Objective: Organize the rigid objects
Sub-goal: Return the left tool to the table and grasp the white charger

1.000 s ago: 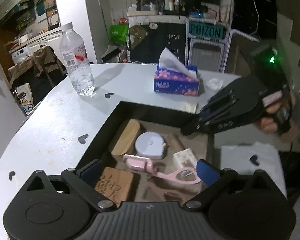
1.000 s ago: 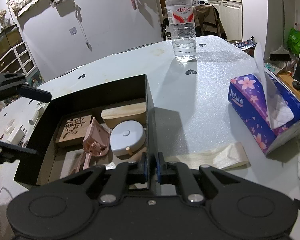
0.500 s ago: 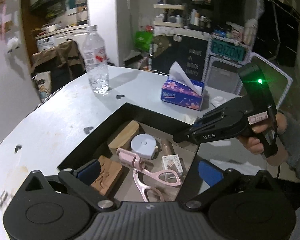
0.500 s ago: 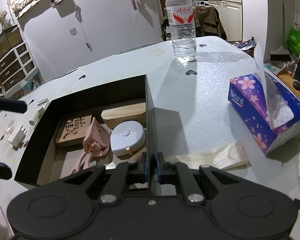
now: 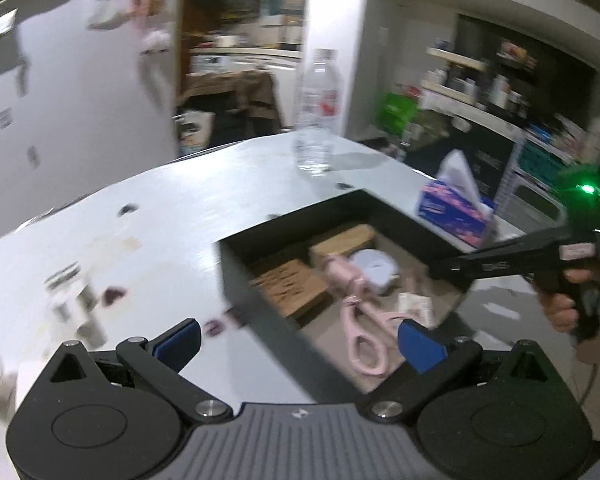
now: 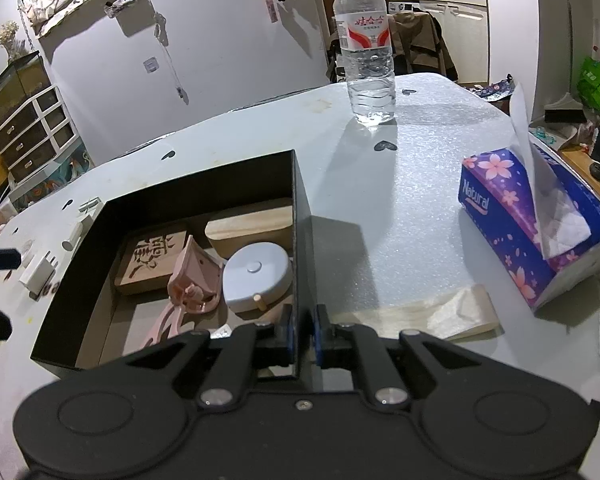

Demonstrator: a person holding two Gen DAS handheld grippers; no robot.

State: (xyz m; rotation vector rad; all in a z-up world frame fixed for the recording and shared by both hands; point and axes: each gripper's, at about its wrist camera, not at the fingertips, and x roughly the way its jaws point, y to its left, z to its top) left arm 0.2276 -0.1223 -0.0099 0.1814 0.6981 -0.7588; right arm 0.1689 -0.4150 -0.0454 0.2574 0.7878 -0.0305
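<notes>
Black box: thin stiff wall, light, slides easily; pinched between right gripper pads. Left gripper spread wide, empty.

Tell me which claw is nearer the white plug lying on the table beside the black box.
Left. The left claw, open, hovers near the white plug; the right claw grips the black box wall opposite.

Box on the table, holding a carved block, a plain block, a round case and scissors. Bottle near the far edge; tissue pack toward the right edge.
</notes>
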